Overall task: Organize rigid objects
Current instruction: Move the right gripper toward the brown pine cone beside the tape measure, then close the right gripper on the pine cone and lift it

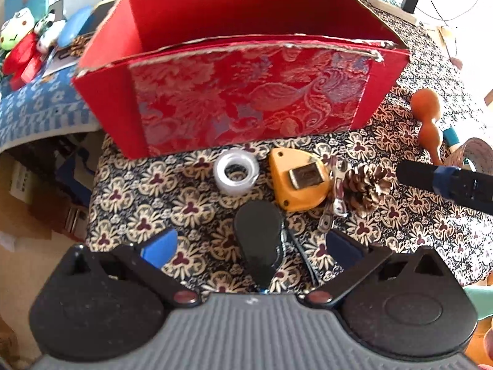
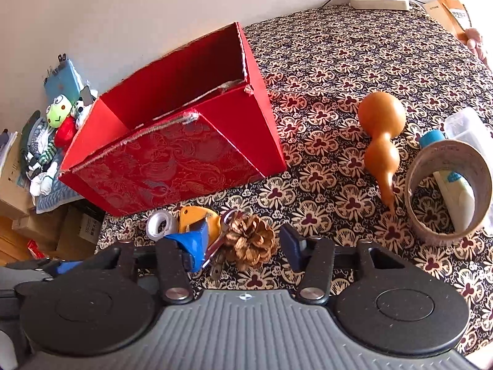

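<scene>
Tools (image 1: 251,240) (image 2: 243,240) wide apart, empty.

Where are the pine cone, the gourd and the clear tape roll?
pine cone (image 2: 250,244): right wrist view, on its scales at centre.
gourd (image 2: 382,115): right wrist view, on the big upper bulb.
clear tape roll (image 1: 236,171): left wrist view, on the ring's near rim.

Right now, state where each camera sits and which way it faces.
Left wrist: on the left gripper, low, facing the red box; its open blue fingertips straddle a black oval object; the right gripper's finger enters from the right.
Right wrist: on the right gripper, higher, facing the box's corner; fingers open around the pine cone.
Shared: box, pine cone, clear tape roll, orange tape measure, gourd.
</scene>
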`<state>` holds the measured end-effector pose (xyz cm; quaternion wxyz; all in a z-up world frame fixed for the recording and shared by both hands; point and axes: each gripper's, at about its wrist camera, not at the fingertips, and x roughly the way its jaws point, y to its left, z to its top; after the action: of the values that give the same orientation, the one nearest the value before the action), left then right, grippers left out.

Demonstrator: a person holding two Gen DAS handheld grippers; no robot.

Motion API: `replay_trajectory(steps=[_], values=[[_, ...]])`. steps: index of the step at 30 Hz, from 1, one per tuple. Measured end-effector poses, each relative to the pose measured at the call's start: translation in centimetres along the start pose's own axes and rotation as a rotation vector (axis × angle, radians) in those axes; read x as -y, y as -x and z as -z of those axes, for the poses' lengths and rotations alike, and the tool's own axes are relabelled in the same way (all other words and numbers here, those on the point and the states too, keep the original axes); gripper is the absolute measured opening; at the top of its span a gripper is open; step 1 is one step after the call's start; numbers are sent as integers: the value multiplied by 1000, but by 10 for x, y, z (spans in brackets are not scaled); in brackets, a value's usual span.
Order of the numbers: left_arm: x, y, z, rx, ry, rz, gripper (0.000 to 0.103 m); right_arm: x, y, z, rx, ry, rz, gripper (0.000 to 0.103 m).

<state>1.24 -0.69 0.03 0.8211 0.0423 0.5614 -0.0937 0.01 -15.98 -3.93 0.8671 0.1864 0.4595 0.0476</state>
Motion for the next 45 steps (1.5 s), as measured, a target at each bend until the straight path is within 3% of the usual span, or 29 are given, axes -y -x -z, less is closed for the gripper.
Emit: replay_trajectory(steps=[1,2,3,4,7,11,18,25,29,31,32,33,38,43,45], values=[[4,-1,-3,-3,-6,-2,102,-2,2,-1,-23,-17,-13,33],[8,-3,-6,-7,-11,-2,102,3,1,-2,35,-24,-69,32],[2,-3,2,4,-12,18,102,4,1,-2,32,-19,-76,32],[-1,-5,8,-33,-18,18,102,4,2,-1,28,-10,-87,32],[4,-7,5,-31,-24,13,102,-4,2,4,18,27,-100,33],[5,-13,-3,-23,-42,-57,102,-9,3,7,26,68,-85,35],[10,-15,-11,18,-67,-70,102,1,10,-6,74,83,11,35],[16,-14,-17,41,-86,-87,102,16,-8,-14,-3,-1,18,33],[20,-10,-11,55,-105,-21,100,25,-8,-8,-28,-64,-30,33],[25,-4,-5,76,-133,46,85,31,-10,-7,-38,-100,-38,33],[28,-1,-2,84,-152,93,72,33,-10,-7,-47,-113,-34,33],[31,2,1,94,-164,141,67,36,-11,-7,-53,-128,-43,33],[46,5,11,167,-203,291,66,45,-13,-10,-90,-186,-113,31],[57,-8,5,181,-203,321,58,47,-24,-15,-132,-180,-195,29],[58,-16,1,174,-175,358,73,47,-28,-16,-130,-179,-212,30]])
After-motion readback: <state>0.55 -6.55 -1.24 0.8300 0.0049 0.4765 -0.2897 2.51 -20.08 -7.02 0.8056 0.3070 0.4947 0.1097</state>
